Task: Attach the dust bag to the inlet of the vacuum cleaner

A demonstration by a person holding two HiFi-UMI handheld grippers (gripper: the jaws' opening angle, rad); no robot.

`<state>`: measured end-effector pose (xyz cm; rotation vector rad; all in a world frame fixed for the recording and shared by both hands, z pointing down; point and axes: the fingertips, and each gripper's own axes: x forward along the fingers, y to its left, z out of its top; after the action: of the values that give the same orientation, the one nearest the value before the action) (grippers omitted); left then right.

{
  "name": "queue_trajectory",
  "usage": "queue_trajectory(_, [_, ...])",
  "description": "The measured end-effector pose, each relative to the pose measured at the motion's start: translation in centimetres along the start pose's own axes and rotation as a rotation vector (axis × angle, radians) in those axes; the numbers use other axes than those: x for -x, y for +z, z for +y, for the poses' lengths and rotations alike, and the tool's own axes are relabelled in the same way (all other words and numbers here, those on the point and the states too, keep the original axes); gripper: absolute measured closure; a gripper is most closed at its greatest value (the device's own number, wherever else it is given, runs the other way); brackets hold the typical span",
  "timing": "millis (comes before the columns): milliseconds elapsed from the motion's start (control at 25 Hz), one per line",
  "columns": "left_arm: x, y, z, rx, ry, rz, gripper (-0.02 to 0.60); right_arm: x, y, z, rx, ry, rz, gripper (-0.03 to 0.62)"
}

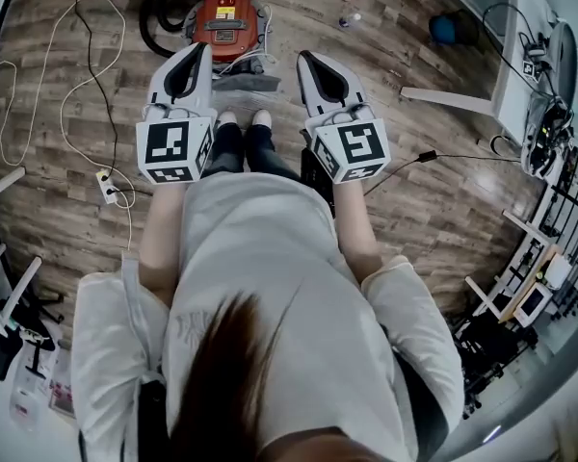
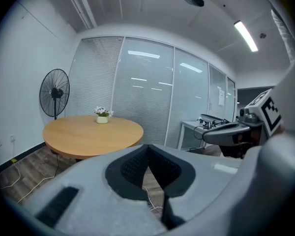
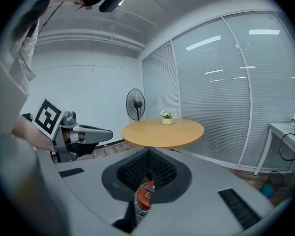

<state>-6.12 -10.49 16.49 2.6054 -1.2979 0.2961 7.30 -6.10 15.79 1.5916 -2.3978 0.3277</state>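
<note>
The person stands on a wood-plank floor (image 1: 58, 162) and holds both tools out in front of the body, side by side and apart from each other. The left tongs (image 1: 204, 50) are closed: in the left gripper view the dark ribbed pads (image 2: 132, 166) meet at their tips with nothing between them, and only floor and a loop of white cable show through the gap lower down. The right tongs (image 1: 305, 59) are closed too and hold nothing. Their tips touch in the right gripper view, and below them, through the opening, a sliver of the red vacuum cleaner (image 1: 226, 24) shows on the floor.

In the head view the vacuum cleaner sits on the floor beyond the person's white shoes (image 1: 241, 118), between the lines of the two tongs and well below them – neither tool touches it. A flat grey piece (image 1: 246, 83) lies just beside the vacuum on the side nearer the shoes; whether it is the dust bag is too small to tell.

A round wooden tabletop (image 2: 91, 134) with a small flower pot (image 2: 103, 115) stands ahead, near a pedestal fan (image 2: 54, 93) and a wall of blinds. A white cable (image 1: 72, 114) runs across the floor on the person's left to a power strip (image 1: 108, 189).
</note>
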Motion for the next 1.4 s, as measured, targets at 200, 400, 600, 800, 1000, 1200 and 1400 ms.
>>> queue_trajectory(200, [1.2,1.7,-1.1,-0.02,-0.026,-0.036,0.565,0.9,1.1,0.2,-0.003,0.006,-0.034,0.592])
queue_trajectory(400, [2.5,3.1,-1.9,-0.028,-0.037,-0.076,0.565,1.4,1.7,0.2,0.001,0.002,-0.055,0.592])
queue_trajectory(600, [3.7,4.1,-2.4,-0.077,-0.063,-0.11,0.565,1.5,2.6,0.2,0.012,0.013,-0.088,0.592])
queue_trajectory(800, [4.3,3.8,-2.3,-0.07,-0.054,-0.11,0.565,2.0,2.3,-0.4,0.013,0.007,-0.081,0.592])
queue_trajectory(1000, [4.1,3.4,-2.0,-0.037,-0.028,-0.106,0.565,2.4,1.7,-0.8,0.013,0.003,-0.069,0.592])
queue_trajectory(1200, [3.7,3.5,-2.0,-0.051,-0.016,-0.112,0.565,2.2,1.6,-1.0,0.02,-0.001,-0.062,0.592])
queue_trajectory(1400, [3.3,4.0,-2.1,-0.054,-0.016,-0.122,0.565,2.1,1.4,-1.1,0.027,-0.001,-0.051,0.592])
